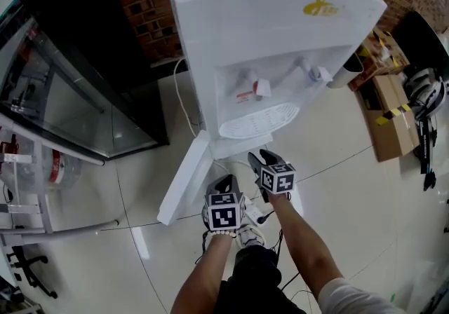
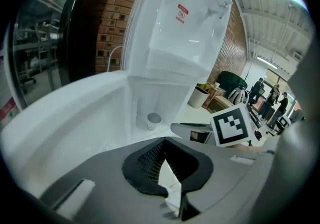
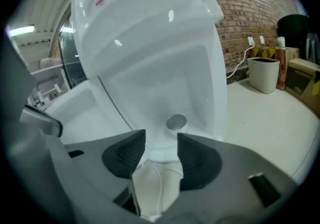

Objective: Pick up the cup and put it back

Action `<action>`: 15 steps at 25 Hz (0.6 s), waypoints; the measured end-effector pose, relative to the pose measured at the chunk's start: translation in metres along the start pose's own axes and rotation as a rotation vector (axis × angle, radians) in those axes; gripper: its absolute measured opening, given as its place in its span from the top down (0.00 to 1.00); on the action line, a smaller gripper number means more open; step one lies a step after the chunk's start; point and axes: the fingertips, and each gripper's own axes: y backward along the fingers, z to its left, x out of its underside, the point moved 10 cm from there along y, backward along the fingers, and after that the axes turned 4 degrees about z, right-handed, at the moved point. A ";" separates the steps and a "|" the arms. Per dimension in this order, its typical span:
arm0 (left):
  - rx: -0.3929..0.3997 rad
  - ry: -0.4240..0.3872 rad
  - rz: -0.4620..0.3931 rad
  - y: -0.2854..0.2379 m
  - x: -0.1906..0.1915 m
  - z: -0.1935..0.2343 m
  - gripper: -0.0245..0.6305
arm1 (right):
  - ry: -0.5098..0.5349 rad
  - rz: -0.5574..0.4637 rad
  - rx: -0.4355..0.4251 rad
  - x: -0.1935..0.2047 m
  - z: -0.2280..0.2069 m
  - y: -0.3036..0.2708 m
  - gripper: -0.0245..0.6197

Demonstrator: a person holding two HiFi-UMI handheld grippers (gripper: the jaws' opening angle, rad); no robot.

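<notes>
Cup (image 3: 176,122) comes first: we see it upright on the floor of the open lower compartment of the white water dispenser (image 1: 266,25), close to the back wall. The compartment door (image 1: 184,179) hangs swung out to the left.

In the right gripper view we find the right gripper (image 3: 161,138) with its jaws spread and nothing between the dark pads. The cup stands beyond the gap, a little towards the right pad, and clear of both. We see only the white compartment floor between the pads and the cup.

In the left gripper view we find the left gripper (image 2: 167,140) with its jaws pressed together at the tips, pinching nothing. From there the cup shows further in, slightly left of the tips and well apart from them. The right gripper's marker cube (image 2: 231,125) shows just to the right.

From the head view we see both grippers side by side, low in front of the dispenser and pointing at the compartment. We cannot make out the cup from that view.
</notes>
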 end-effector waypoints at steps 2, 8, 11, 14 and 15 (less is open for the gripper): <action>-0.003 0.022 0.012 0.026 -0.005 -0.006 0.96 | 0.016 0.036 0.025 -0.010 0.020 0.036 0.74; -0.005 0.106 0.025 0.139 -0.013 -0.044 0.96 | -0.038 0.073 0.050 -0.047 0.078 0.183 0.96; -0.014 0.110 0.049 0.205 -0.011 -0.067 0.96 | -0.024 0.103 0.063 -0.074 0.106 0.253 0.96; -0.020 0.115 0.084 0.271 -0.009 -0.093 0.96 | 0.018 0.127 0.052 -0.099 0.140 0.317 0.96; -0.019 0.118 0.087 0.292 -0.009 -0.103 0.96 | 0.032 0.131 0.040 -0.106 0.153 0.338 0.96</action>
